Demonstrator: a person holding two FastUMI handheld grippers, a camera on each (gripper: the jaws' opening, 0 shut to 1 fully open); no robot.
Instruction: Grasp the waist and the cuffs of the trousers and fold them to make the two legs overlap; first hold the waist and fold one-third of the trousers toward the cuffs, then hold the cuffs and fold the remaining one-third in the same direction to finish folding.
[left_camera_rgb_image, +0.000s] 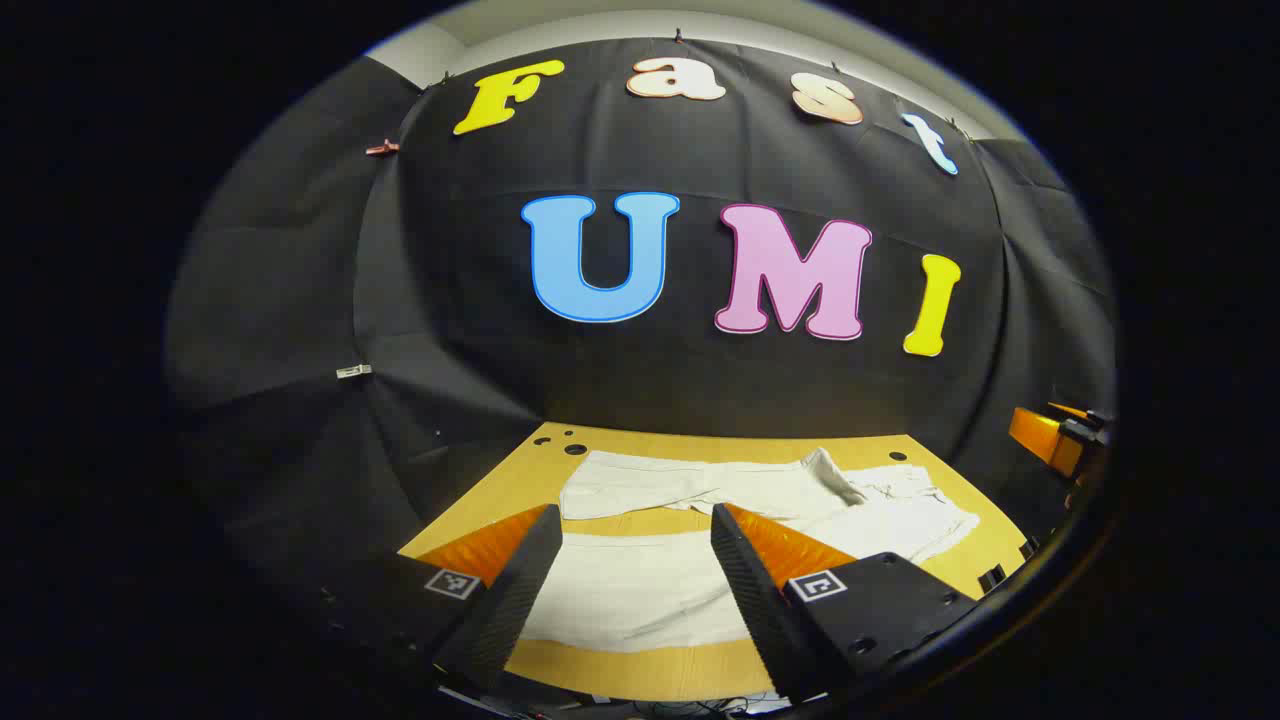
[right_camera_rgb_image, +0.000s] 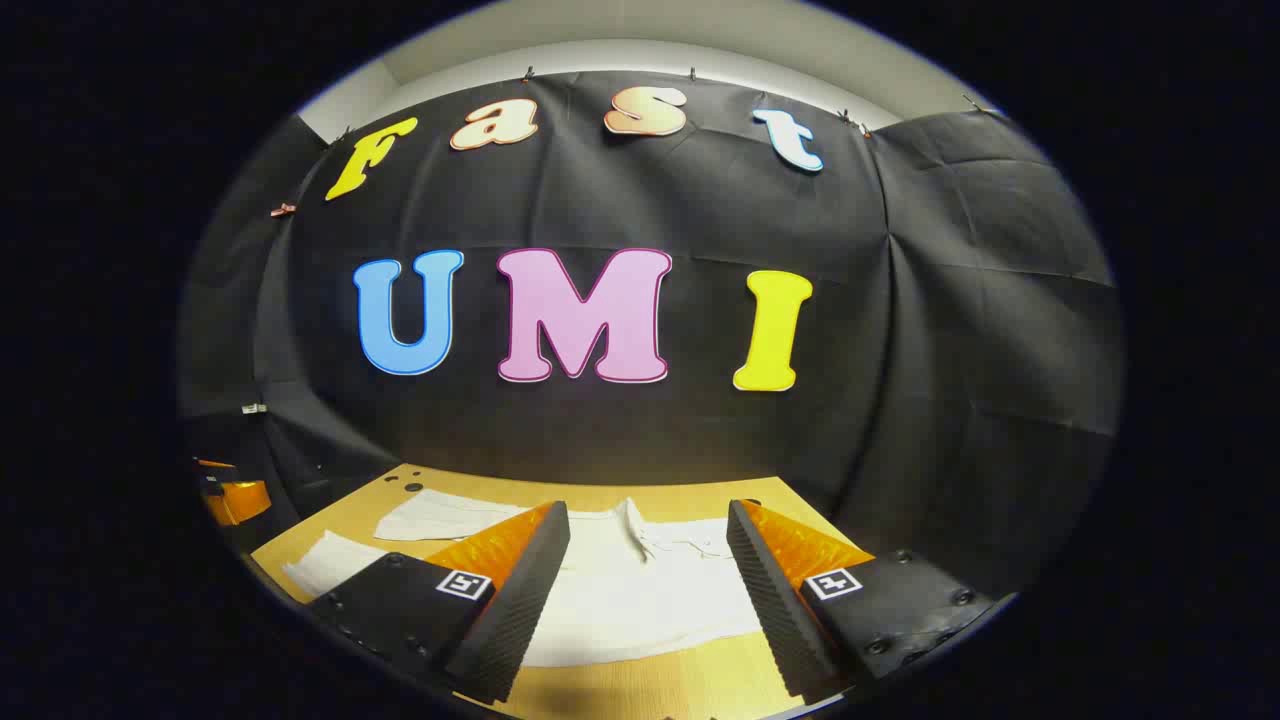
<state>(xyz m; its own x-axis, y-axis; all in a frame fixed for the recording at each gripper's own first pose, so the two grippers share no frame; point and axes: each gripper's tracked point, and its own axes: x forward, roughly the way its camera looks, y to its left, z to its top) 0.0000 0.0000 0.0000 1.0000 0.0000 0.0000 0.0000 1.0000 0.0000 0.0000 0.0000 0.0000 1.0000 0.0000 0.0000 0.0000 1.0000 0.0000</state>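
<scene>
1. Below, in the left gripper view, a wooden table (left_camera_rgb_image: 480, 495) stretches toward a black cloth wall (left_camera_rgb_image: 700, 390).
2. White trousers (left_camera_rgb_image: 640, 590) lie spread flat on the table, the two legs side by side with a strip of bare wood between them.
3. One leg lies near the front edge of the table; the other lies farther back, close to the wall.
4. To the right in this view, the cloth bunches into wrinkles where the legs join at the waist.
5. The left gripper (left_camera_rgb_image: 630, 545) hangs above the near leg, its jaws spread wide apart and grasping nothing.
6. Bare wood shows between the near leg and the front table edge, and also at the far left corner, where small dark holes mark the board.
7. At the far right edge of this view, the right gripper (left_camera_rgb_image: 1050, 440) shows as a small orange and black shape, well apart from the trousers.
8. In the right gripper view, the right gripper (right_camera_rgb_image: 650, 555) hovers over the waist end of the trousers (right_camera_rgb_image: 650, 600), jaws released and wide, touching no cloth that I can see.
9. A wrinkled fold stands up between its fingers, farther back.
10. Bare table (right_camera_rgb_image: 640, 685) lies in front of the cloth.
11. At the left edge of this view, the left gripper (right_camera_rgb_image: 230, 495) shows small and orange.
</scene>
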